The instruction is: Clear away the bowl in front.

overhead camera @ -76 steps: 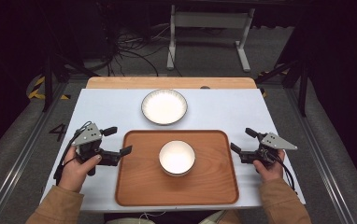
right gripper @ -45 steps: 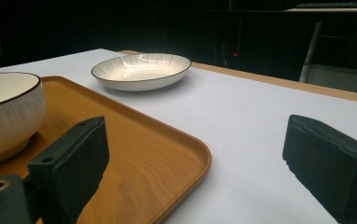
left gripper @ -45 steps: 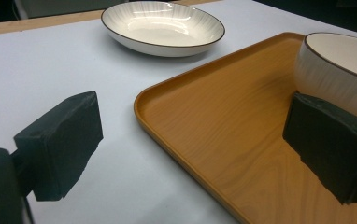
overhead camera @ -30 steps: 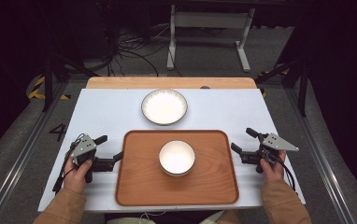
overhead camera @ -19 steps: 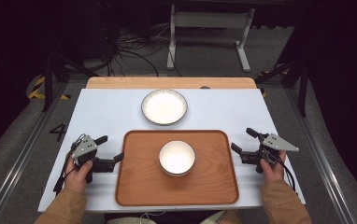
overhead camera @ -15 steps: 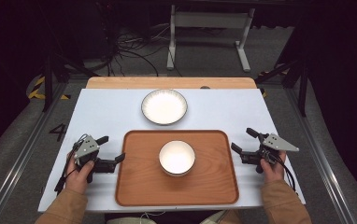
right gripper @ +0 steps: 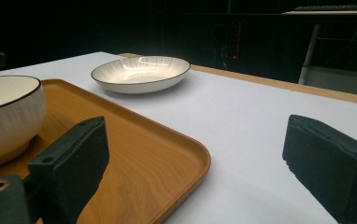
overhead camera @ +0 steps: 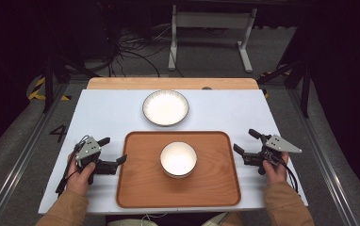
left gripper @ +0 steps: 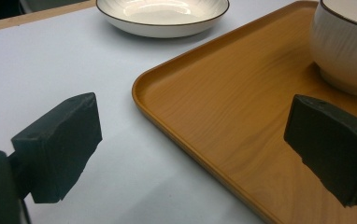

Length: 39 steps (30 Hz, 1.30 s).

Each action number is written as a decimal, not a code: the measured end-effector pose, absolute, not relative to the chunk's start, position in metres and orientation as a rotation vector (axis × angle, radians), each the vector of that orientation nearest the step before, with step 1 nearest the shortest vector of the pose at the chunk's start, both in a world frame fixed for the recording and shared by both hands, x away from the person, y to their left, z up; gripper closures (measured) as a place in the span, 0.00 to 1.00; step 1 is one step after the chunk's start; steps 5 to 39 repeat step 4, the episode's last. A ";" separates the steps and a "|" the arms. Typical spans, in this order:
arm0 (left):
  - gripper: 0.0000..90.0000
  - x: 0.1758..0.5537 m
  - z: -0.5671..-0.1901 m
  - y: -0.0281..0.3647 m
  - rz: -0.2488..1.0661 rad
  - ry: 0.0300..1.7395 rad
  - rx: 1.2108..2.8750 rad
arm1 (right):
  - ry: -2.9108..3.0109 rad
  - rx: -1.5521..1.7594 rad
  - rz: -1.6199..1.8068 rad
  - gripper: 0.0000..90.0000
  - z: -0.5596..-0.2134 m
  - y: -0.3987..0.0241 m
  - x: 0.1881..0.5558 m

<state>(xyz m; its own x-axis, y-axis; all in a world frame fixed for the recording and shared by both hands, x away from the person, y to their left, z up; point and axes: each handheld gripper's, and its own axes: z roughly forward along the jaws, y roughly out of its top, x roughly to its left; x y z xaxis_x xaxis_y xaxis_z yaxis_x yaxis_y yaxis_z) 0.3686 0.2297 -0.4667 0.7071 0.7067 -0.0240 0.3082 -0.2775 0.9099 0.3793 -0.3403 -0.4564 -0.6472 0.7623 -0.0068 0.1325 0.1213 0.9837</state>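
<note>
So there's a rectangular wooden tray with rounded corners (overhead camera: 135, 188) sitting on the white table (overhead camera: 107, 113), with a white ribbed ceramic bowl (overhead camera: 178, 159) in the middle of it and a shallow white dark-rimmed plate (overhead camera: 165, 107) on the table just past the tray's far edge. The left hand-held gripper (overhead camera: 113, 152) is spread wide open straddling the tray's left rim, one jaw over the wood and one over the table. The right hand-held gripper (overhead camera: 247, 142) is just as open, just beside the tray's right edge, holding nothing.
</note>
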 end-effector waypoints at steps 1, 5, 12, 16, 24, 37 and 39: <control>0.06 0.369 -0.467 0.230 0.477 0.791 1.870 | 1.878 0.865 1.563 0.08 -0.456 -0.340 0.379; 0.06 0.368 -0.467 0.230 0.478 0.790 1.869 | 1.877 0.865 1.564 0.08 -0.456 -0.341 0.379; 0.06 0.368 -0.467 0.230 0.478 0.790 1.869 | 1.877 0.865 1.564 0.08 -0.456 -0.341 0.379; 0.06 0.368 -0.467 0.230 0.478 0.790 1.869 | 1.877 0.865 1.564 0.08 -0.456 -0.341 0.379; 0.06 0.368 -0.467 0.230 0.478 0.790 1.869 | 1.877 0.865 1.564 0.08 -0.456 -0.341 0.379; 0.06 0.368 -0.467 0.230 0.478 0.790 1.869 | 1.877 0.865 1.564 0.08 -0.456 -0.341 0.379; 0.06 0.368 -0.467 0.230 0.478 0.790 1.869 | 1.877 0.865 1.564 0.08 -0.456 -0.341 0.379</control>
